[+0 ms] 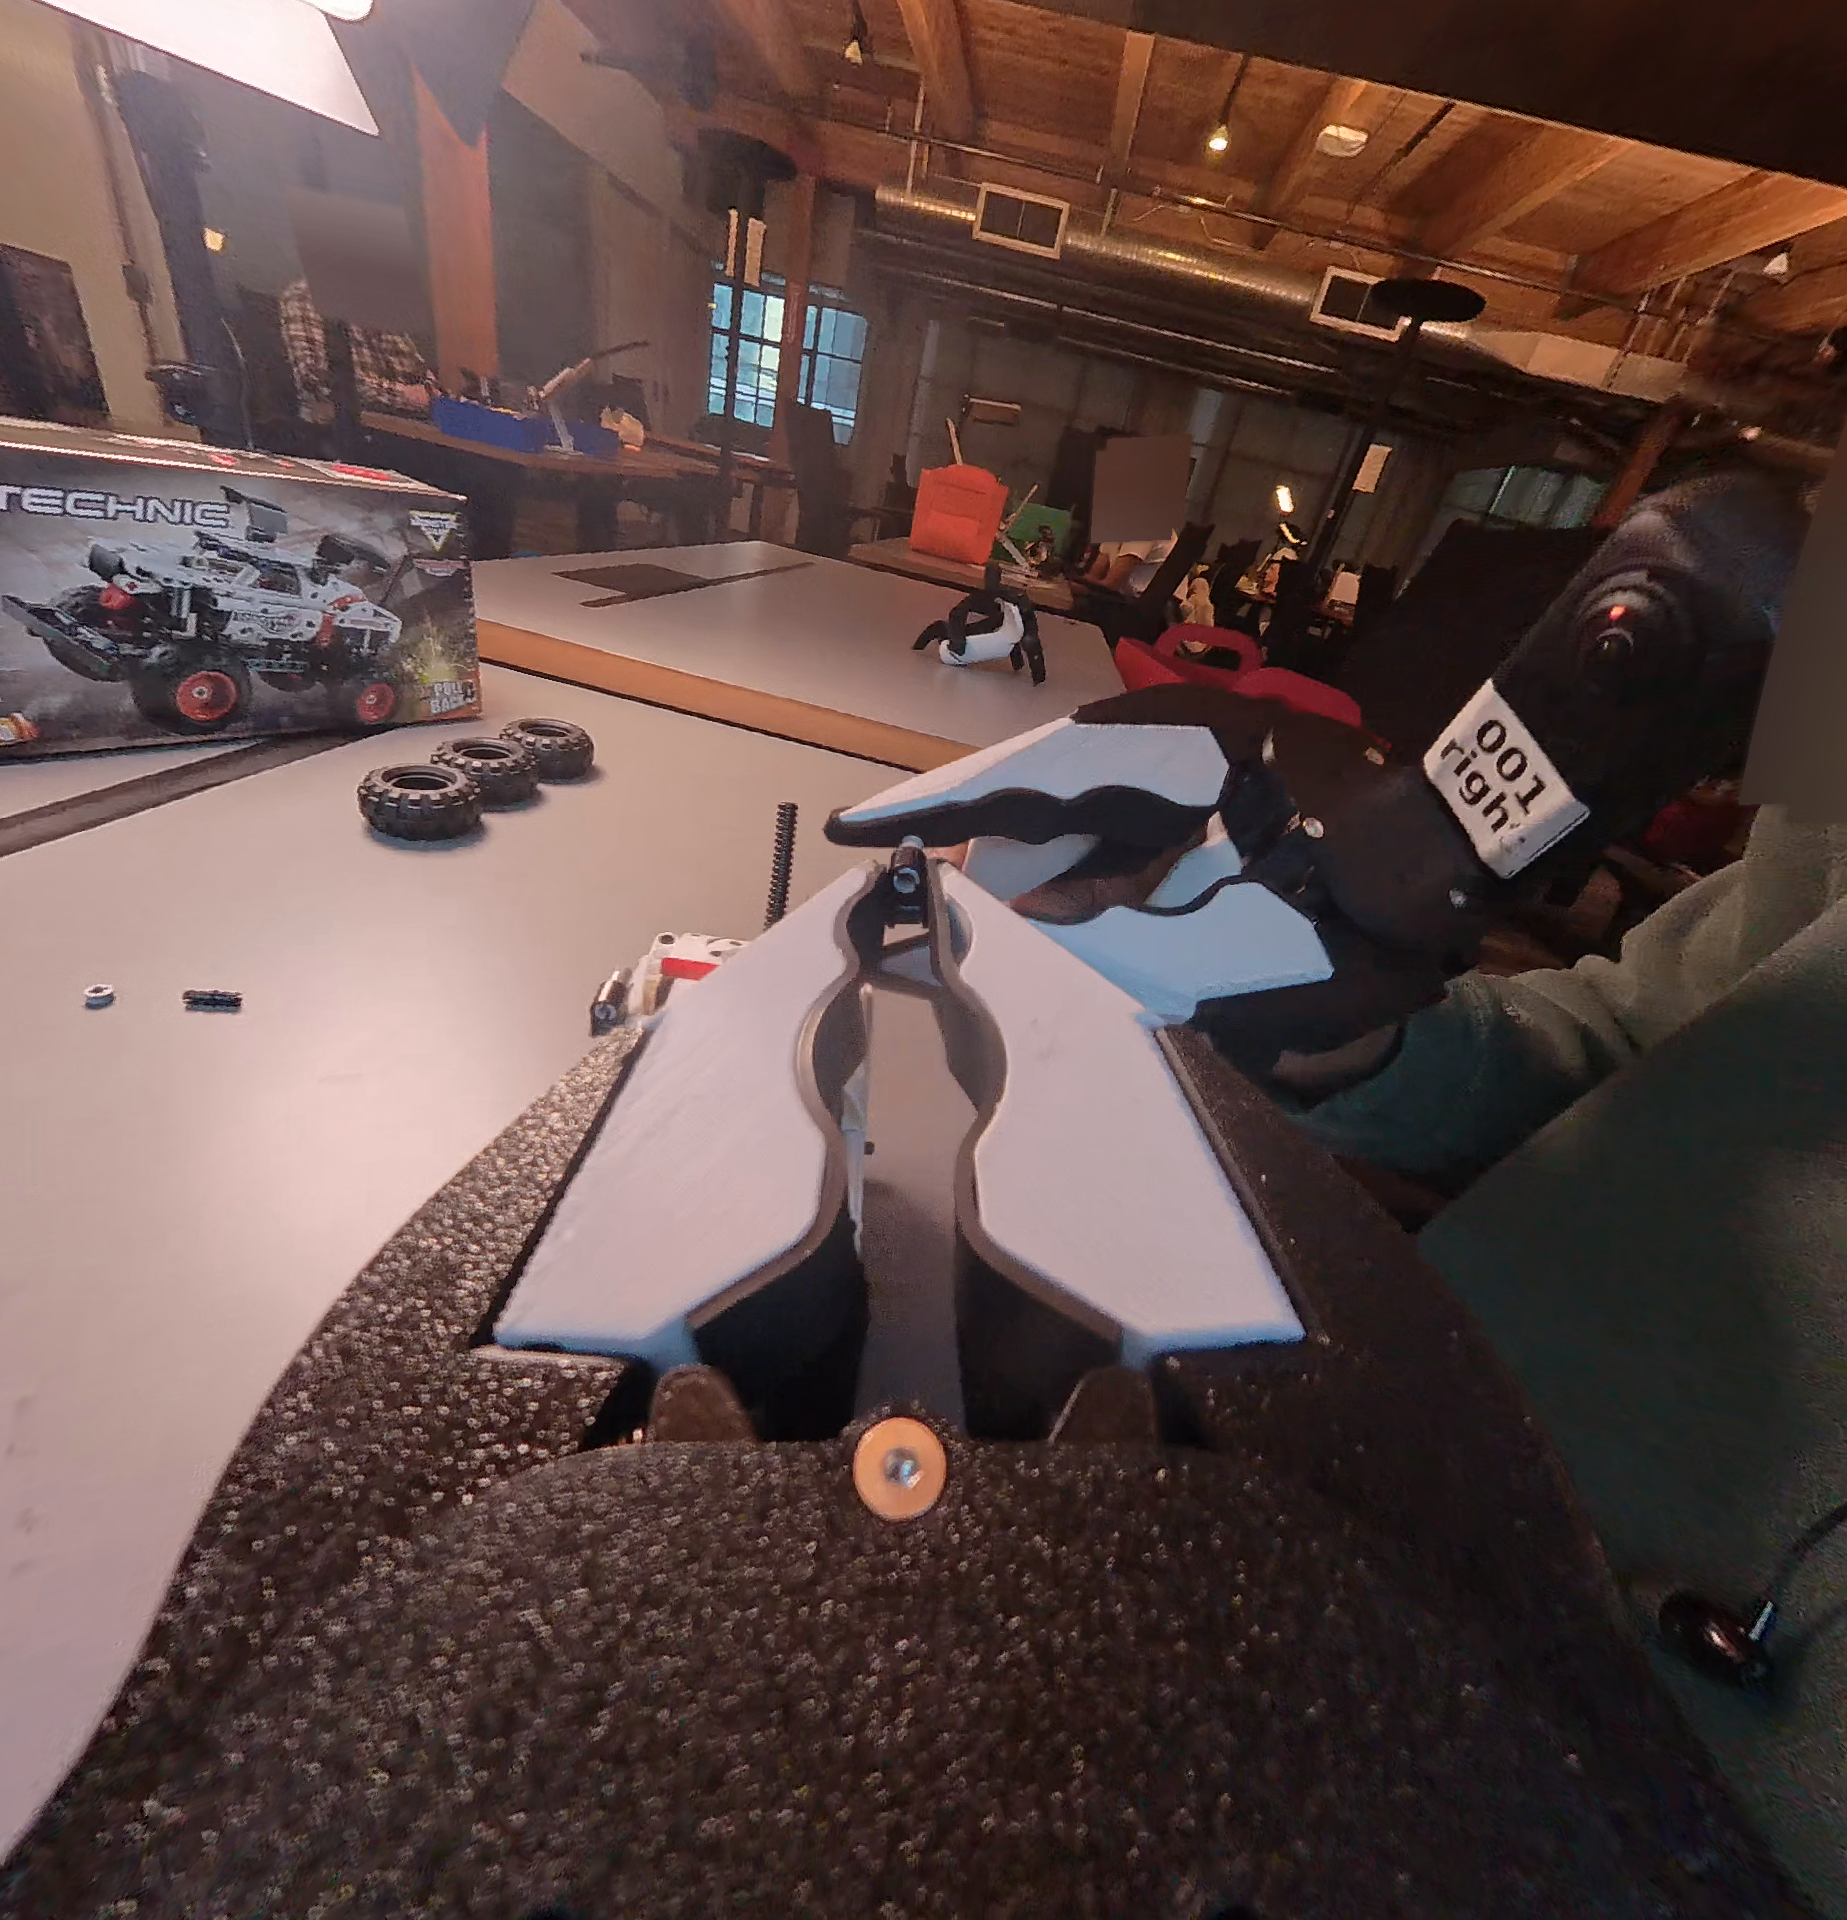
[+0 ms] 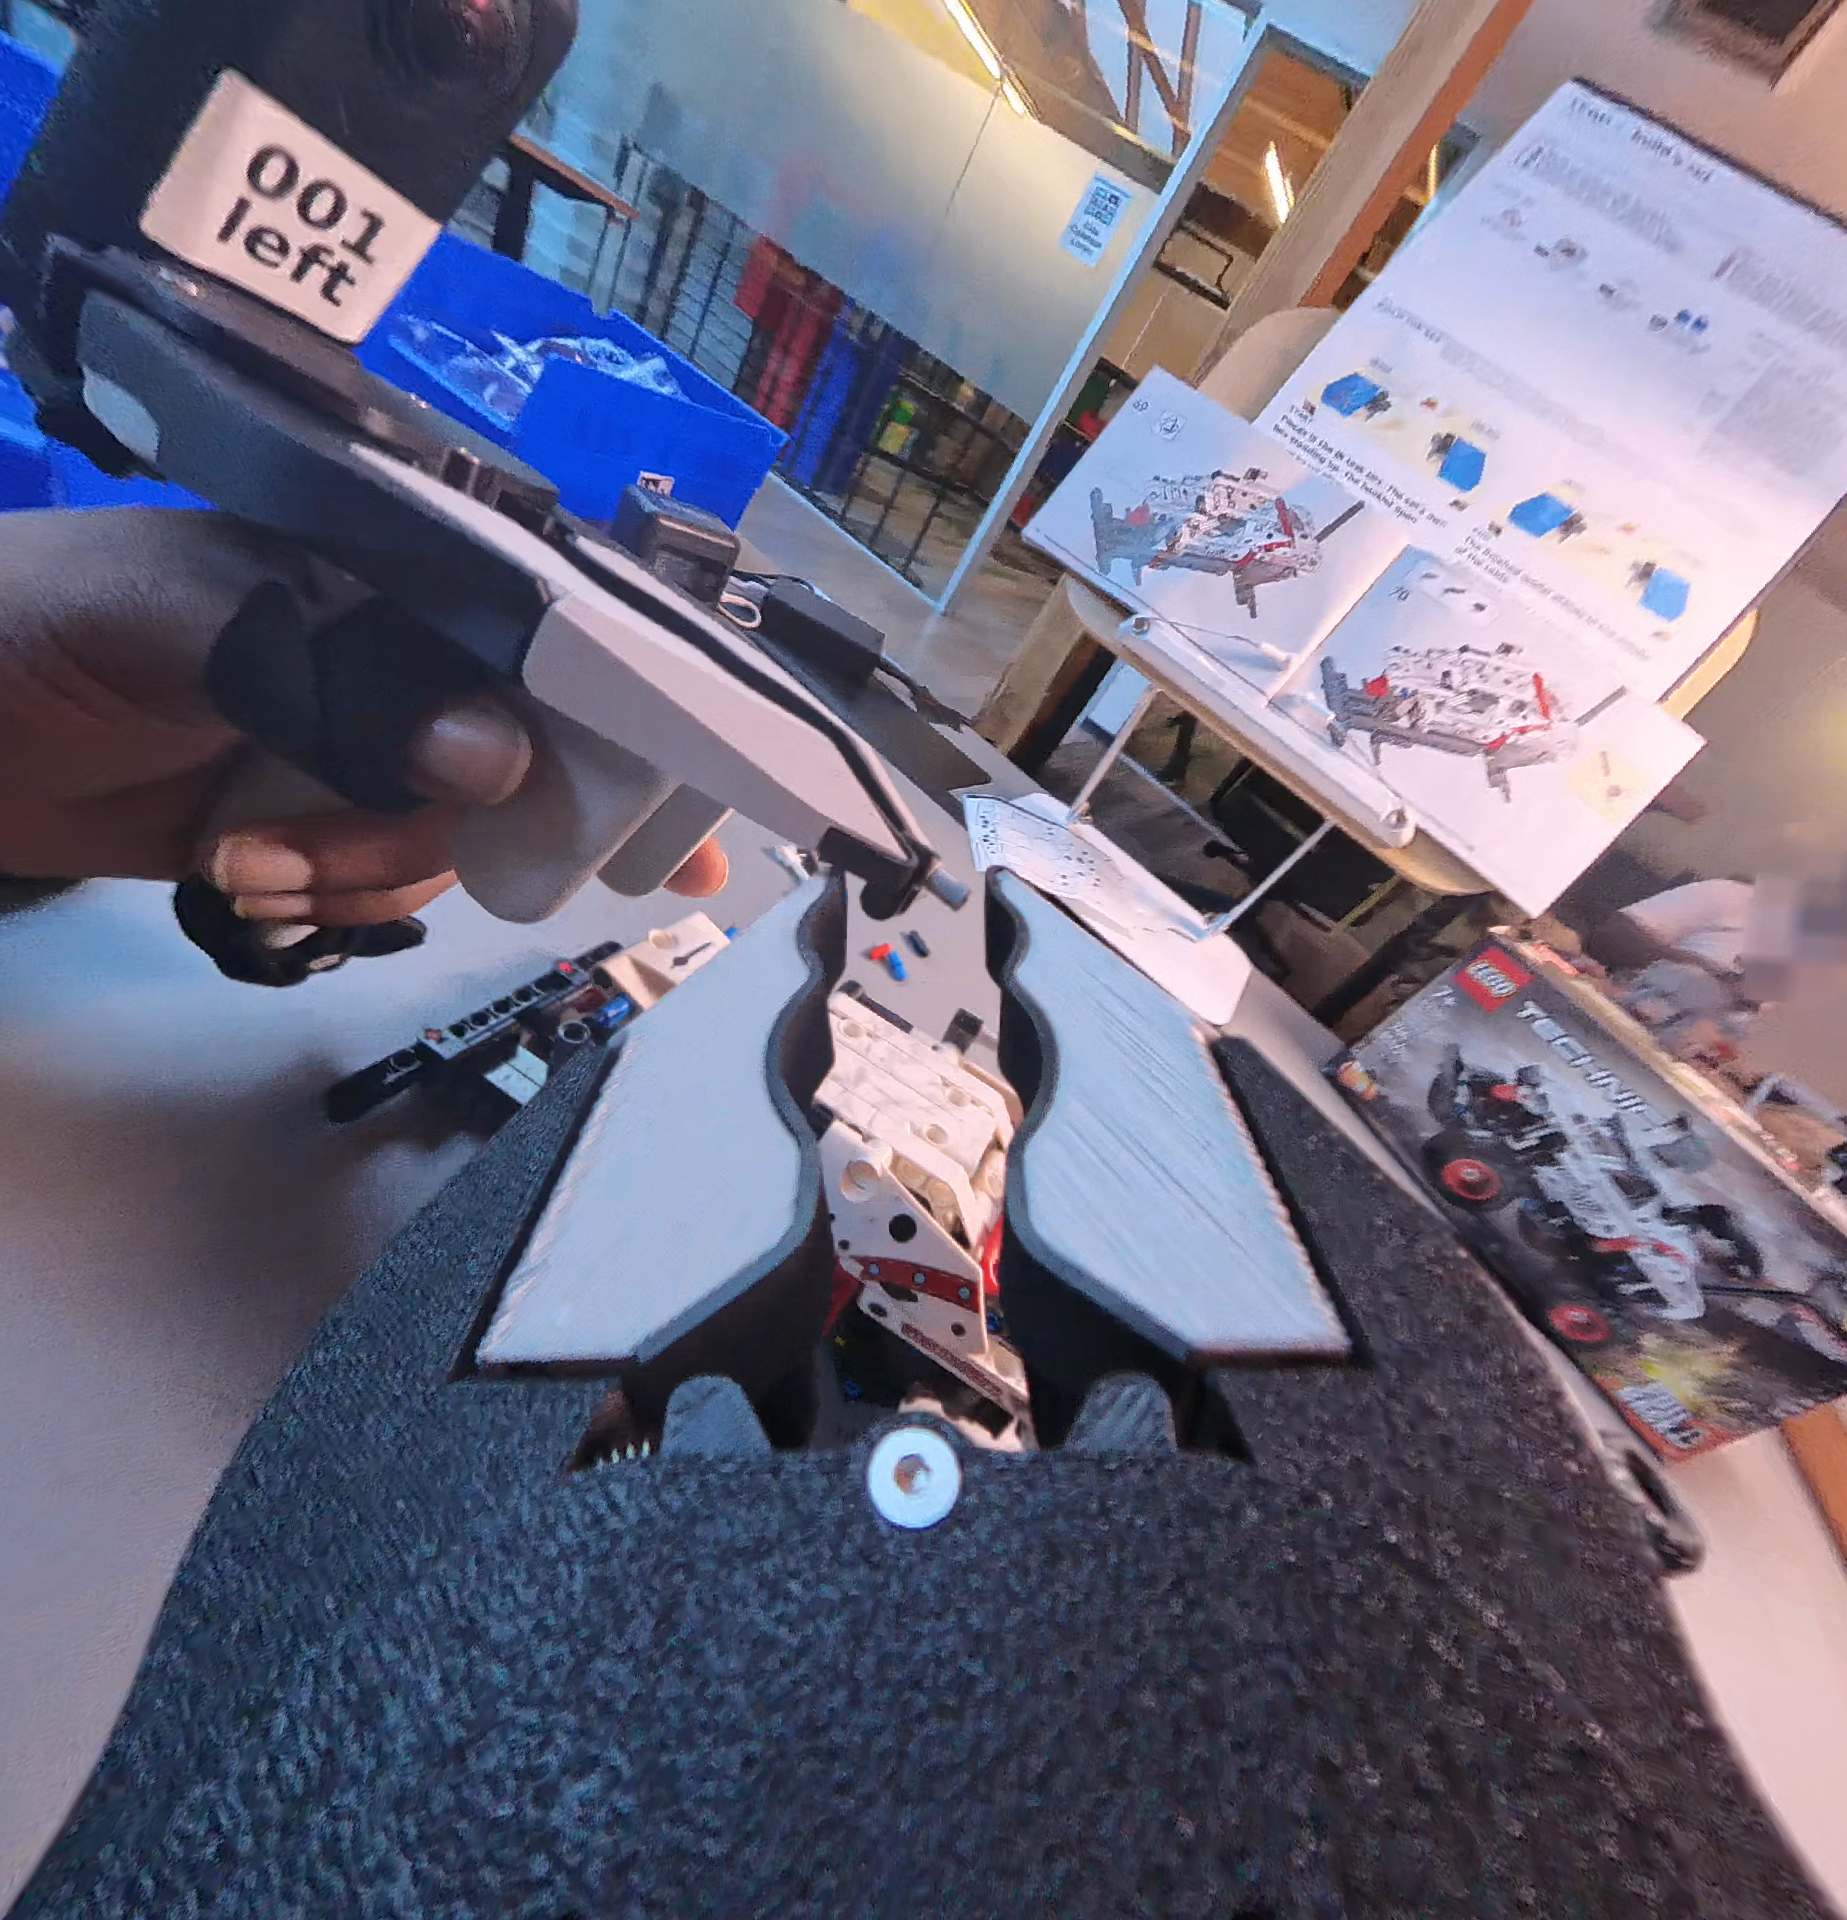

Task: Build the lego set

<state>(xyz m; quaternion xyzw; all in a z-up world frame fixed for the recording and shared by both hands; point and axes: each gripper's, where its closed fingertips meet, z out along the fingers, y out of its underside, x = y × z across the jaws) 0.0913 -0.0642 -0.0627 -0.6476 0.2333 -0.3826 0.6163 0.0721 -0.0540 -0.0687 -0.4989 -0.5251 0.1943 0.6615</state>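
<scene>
A small black connector [image 1: 906, 871] is pinched in the left tongs [image 1: 903, 883]; the right tongs [image 2: 914, 894] are spread above the white truck body [image 2: 914, 1153] on the worktop [image 1: 275, 1039]. Pin and hole should be aligned squarely before pressing.

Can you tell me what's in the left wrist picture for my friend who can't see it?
The left tongs pinch a small black pin with a grey tip, and the right tongs reach in beside it. Three black tires and the lego box sit farther back on the grey table.
</scene>
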